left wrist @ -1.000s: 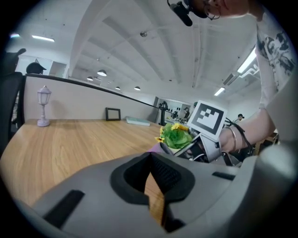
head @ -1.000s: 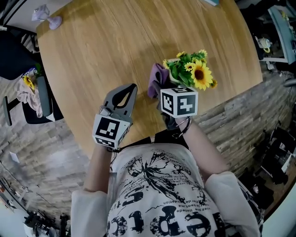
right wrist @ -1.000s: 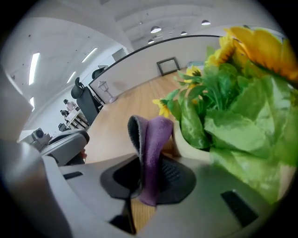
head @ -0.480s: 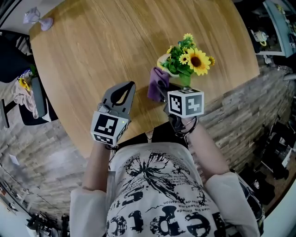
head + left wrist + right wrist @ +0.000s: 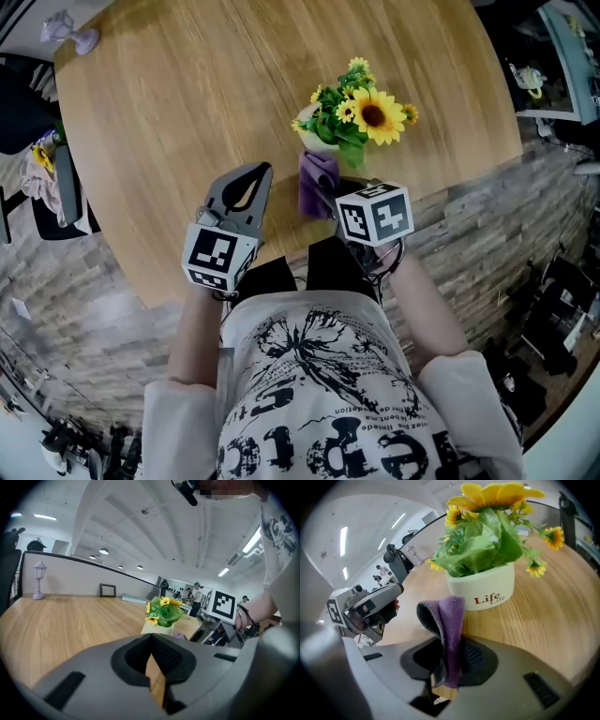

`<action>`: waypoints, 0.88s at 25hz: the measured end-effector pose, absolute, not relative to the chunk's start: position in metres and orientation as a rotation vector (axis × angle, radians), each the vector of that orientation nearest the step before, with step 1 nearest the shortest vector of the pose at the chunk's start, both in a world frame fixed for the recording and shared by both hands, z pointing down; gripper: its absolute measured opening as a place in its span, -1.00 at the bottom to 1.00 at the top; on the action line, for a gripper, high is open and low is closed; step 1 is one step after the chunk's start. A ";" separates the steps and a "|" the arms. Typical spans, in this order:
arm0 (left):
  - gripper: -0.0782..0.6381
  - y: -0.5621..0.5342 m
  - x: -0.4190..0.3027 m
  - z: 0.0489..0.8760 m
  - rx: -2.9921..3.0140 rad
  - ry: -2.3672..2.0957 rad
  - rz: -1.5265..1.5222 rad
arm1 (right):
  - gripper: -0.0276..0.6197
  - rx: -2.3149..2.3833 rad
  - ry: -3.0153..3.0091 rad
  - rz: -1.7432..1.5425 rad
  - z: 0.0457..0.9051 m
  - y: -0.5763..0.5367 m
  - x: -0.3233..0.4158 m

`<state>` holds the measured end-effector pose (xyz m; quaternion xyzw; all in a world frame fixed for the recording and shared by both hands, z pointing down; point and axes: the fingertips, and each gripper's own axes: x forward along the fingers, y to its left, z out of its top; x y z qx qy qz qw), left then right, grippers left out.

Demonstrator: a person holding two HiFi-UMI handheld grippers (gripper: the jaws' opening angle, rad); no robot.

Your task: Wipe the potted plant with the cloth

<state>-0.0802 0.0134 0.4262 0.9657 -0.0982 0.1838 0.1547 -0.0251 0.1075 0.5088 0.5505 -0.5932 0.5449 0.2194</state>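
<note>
The potted plant has yellow sunflowers and green leaves in a white pot. It stands on the round wooden table near the front edge. My right gripper is shut on the purple cloth. The cloth stands up from its jaws just in front of the pot, and I cannot tell whether it touches it. The cloth hangs below the flowers in the head view. My left gripper is shut and empty, to the left of the cloth. In the left gripper view the plant lies ahead to the right.
A small lilac lamp ornament stands at the table's far left edge. A dark picture frame leans at the far side. A chair stands off the table's left. The table's front edge is just under both hands.
The right gripper with the cloth has shifted from the pot's left side to its near side. The left gripper has drifted a little and stays shut.
</note>
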 end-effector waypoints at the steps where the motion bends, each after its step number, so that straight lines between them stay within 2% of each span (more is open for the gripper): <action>1: -0.77 0.018 -0.077 0.426 2.762 -0.290 0.520 | -0.64 1.507 -1.648 1.487 0.508 0.112 -0.022; 11: -0.76 0.043 -0.048 0.430 2.727 -0.414 0.460 | -0.65 1.338 -1.713 0.999 0.483 0.143 0.035; 15: -0.35 0.048 -0.030 0.438 2.734 -0.414 0.463 | -0.65 1.394 -1.703 1.073 0.483 0.147 0.073; 19: -0.20 0.050 -0.014 0.438 2.760 -0.385 0.438 | -0.66 1.430 -1.678 1.072 0.481 0.145 0.108; 22: 0.13 0.047 -0.003 0.441 2.785 -0.364 0.428 | -0.66 1.438 -1.673 1.069 0.483 0.139 0.123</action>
